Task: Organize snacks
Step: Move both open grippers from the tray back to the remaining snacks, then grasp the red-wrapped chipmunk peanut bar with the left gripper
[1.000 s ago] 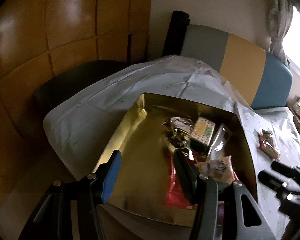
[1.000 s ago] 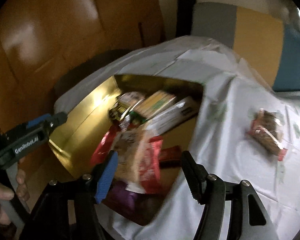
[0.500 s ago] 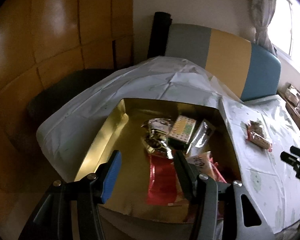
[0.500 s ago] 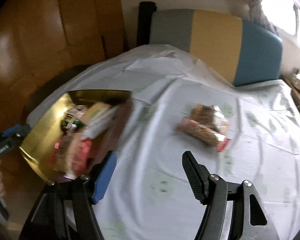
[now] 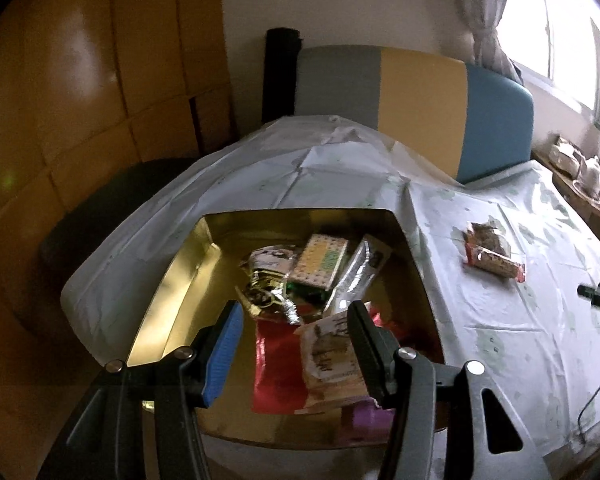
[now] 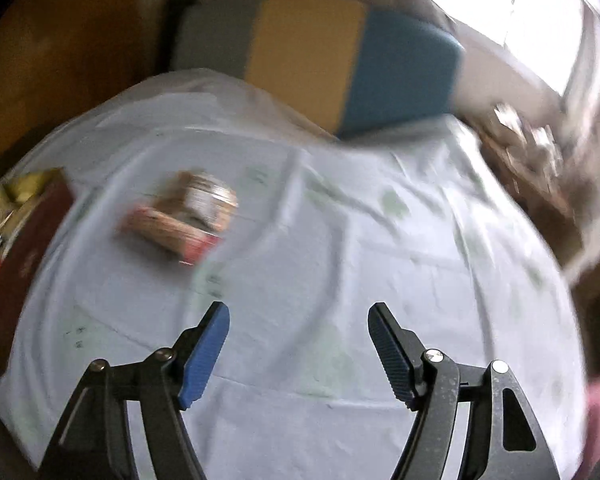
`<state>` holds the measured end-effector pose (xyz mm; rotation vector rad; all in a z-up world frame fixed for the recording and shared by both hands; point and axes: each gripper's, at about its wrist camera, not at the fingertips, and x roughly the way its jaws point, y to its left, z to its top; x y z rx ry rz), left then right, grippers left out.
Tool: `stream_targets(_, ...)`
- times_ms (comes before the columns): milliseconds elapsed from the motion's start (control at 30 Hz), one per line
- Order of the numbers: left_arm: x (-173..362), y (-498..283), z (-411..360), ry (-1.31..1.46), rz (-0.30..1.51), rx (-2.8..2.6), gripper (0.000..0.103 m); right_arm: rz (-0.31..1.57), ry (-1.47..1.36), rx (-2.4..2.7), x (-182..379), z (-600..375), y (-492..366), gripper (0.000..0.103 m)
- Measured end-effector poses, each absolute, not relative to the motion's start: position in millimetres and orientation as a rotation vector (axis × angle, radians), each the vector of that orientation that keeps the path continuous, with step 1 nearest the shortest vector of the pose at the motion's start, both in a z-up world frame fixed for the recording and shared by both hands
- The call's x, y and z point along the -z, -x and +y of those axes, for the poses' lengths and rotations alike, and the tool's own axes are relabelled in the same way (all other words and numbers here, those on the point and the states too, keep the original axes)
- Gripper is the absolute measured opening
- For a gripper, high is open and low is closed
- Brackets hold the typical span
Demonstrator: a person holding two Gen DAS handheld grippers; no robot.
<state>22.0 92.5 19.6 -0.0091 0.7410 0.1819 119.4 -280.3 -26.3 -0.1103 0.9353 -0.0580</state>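
With the right gripper (image 6: pixel 298 344) empty and its jaws opening, the snack packets (image 6: pixel 180 220) left on the counter (image 6: pixel 340 260) should be straddled squarely before closing, while the left gripper (image 5: pixel 294 344), jaws apart and empty, is kept over the gold box (image 5: pixel 172 300).

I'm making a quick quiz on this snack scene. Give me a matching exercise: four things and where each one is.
Things:
1. snack packs
2. gold box
3. checkered packet
4. striped cushion

Places:
A. inside the box
B. loose on the tablecloth, right of the box
C. behind the table
D. under the left gripper

Pairs: 1-B, 2-D, 3-A, 4-C
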Motion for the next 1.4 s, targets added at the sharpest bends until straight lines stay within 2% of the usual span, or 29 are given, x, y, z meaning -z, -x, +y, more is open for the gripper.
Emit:
stream_targets(233,-21.9,-31.4,68.5,-0.036,0.746,-0.144,0.055,0.961,-0.046,0.121,19.2,-306.0,-128.6,0.073)
stream_targets(633,-23.4,-55.2,22.4,-0.131,0.756,-0.056,0.055,0.935,-0.115,0.155,10.0,-318.5,-124.8,0.079)
stream_targets(1400,-3.7,-84.8,-56.5,-0.239,0.800,0.098,0.055,0.915,-0.182,0.141,0.3,-325.9,-124.4,0.082)
